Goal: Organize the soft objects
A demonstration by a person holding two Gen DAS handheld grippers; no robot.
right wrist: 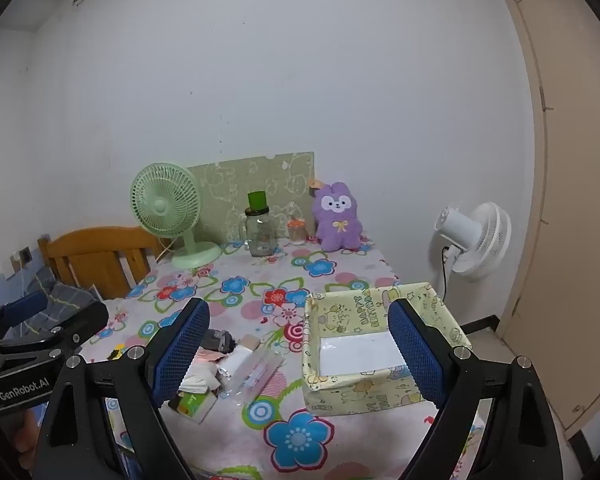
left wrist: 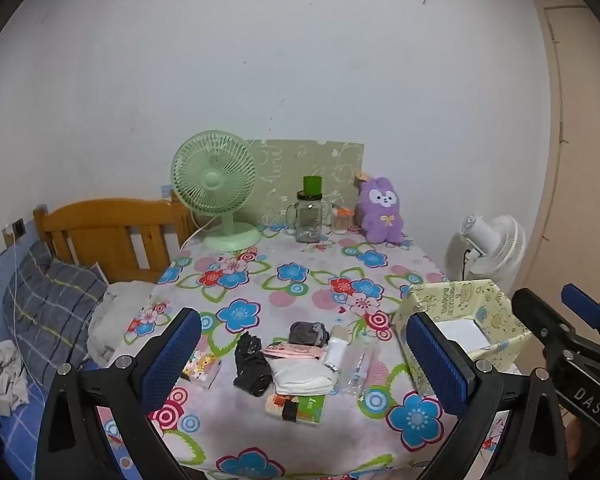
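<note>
While both tools stand wide and hold nothing, the left tool [left wrist: 304,354] hangs over small cloths [left wrist: 300,372] at the worktop's [left wrist: 260,432] near edge, and the right tool [right wrist: 300,352] beside the box [right wrist: 364,394].

bed [left wrist: 28,360] cropped, tissue pack [right wrist: 192,400] half hidden

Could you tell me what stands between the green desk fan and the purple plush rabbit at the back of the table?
In both views, a clear glass mug-jar topped by a green cup, then a small orange-lidded jar, between the fan and the rabbit.
</note>
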